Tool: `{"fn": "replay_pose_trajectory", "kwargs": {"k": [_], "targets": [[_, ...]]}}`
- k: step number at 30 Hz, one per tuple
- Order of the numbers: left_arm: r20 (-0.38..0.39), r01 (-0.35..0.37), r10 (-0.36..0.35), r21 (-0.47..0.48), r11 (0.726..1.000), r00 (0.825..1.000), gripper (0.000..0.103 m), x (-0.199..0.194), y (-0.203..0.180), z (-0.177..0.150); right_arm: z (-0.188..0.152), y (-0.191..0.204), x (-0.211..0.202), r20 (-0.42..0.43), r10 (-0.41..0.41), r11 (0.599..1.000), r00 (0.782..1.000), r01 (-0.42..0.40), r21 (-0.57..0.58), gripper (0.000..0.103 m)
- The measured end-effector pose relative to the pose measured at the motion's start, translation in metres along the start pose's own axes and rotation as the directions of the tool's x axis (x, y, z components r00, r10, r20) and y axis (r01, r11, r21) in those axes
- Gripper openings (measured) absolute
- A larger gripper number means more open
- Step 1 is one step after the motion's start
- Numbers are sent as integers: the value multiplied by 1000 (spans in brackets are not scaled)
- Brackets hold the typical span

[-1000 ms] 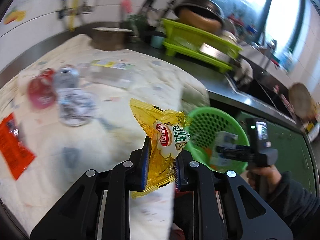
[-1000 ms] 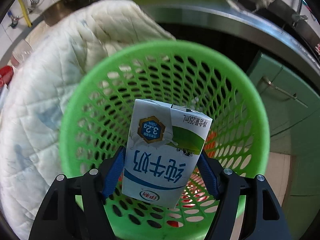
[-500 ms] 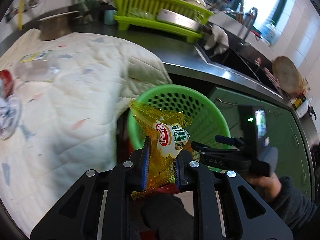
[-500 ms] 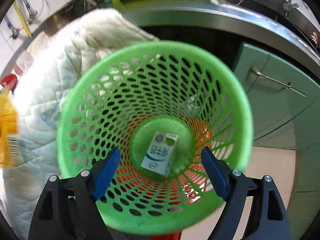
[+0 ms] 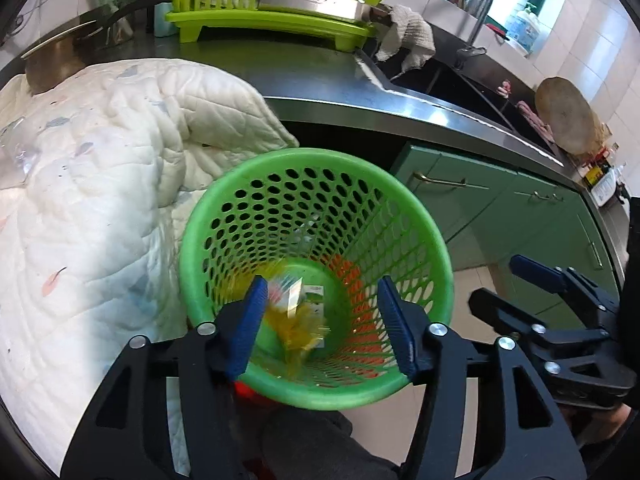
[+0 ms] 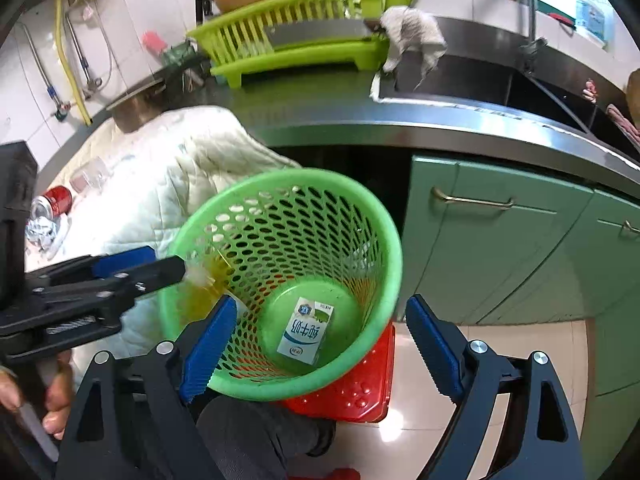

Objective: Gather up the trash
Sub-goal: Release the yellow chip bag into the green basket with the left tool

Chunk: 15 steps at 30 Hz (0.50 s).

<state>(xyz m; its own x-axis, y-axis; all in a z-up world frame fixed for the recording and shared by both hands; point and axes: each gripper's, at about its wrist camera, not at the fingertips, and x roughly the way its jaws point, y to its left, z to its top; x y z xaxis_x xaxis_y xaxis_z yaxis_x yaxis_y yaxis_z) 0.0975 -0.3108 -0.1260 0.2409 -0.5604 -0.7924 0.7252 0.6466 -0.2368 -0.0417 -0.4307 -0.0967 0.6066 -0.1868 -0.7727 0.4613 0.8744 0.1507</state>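
Observation:
A green perforated basket [image 5: 316, 160] stands below both grippers. My left gripper [image 5: 322, 288] hangs over its mouth, jaws opening. A yellow snack wrapper [image 5: 296, 320] drops, blurred, between the fingers, free of the pads. In the right wrist view the same wrapper [image 6: 208, 280] falls just off the left gripper [image 6: 168, 264] at the rim of the basket [image 6: 392, 248]. A white and green milk carton [image 6: 306, 330] lies on the basket's floor. My right gripper [image 6: 320, 308] is above the basket, jaws still opening, nothing between them. It also shows at the right of the left wrist view, as the right gripper [image 5: 500, 284].
The basket rests on a red stool [image 6: 360, 392]. A white quilt [image 5: 100, 200] to the left carries a red can [image 6: 56, 200] and crumpled foil [image 6: 42, 232]. Green cabinets [image 6: 500, 248] and a steel counter with a dish rack [image 5: 260, 0] lie behind. A dark knee [image 5: 320, 440] is below.
My left gripper swung from the quilt to over the basket, opened and let the yellow wrapper go. My right gripper released the milk carton into the basket, then rose and drew back.

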Motion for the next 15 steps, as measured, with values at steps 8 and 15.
{"fn": "replay_pose_trajectory", "kwargs": {"k": [8, 15], "targets": [[17, -6, 6, -22, 1000, 1000, 67, -13, 4, -5, 2, 5, -18, 47, 17, 1000, 999, -17, -13, 84], [102, -78, 86, -81, 994, 991, 67, -64, 31, -11, 7, 31, -23, 59, 51, 997, 997, -47, -66, 84]]}}
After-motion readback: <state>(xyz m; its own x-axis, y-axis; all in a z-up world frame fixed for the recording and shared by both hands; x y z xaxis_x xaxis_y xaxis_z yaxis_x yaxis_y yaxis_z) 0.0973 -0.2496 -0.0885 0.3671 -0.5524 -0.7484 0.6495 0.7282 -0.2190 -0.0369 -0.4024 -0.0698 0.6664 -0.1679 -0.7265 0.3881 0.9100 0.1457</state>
